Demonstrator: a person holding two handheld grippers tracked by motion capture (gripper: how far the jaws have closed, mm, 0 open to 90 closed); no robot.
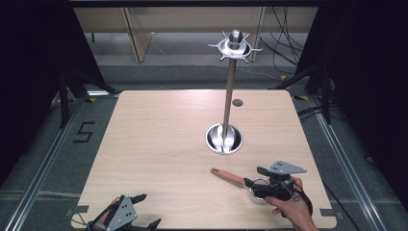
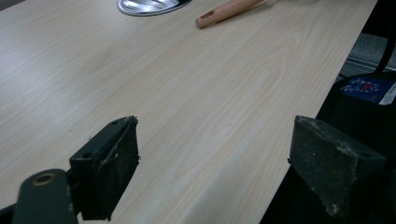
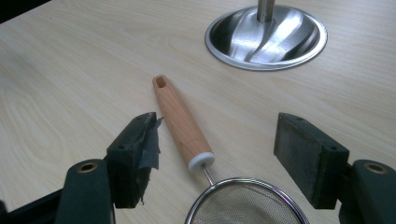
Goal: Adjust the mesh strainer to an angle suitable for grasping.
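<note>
At the table's (image 1: 159, 144) near left corner the left gripper (image 1: 144, 211) hung over the edge, its jaws spread wide with nothing between them. Toward the middle stood a steel utensil stand (image 1: 224, 138), its pole rising from a round dished base to a hooked crown. Right of that, near the front edge, a mesh strainer (image 3: 247, 205) lay flat, its wooden handle (image 3: 180, 123) pointing away toward the stand. The right gripper (image 1: 255, 177) hovered over it, released, jaws apart either side of the handle.
</note>
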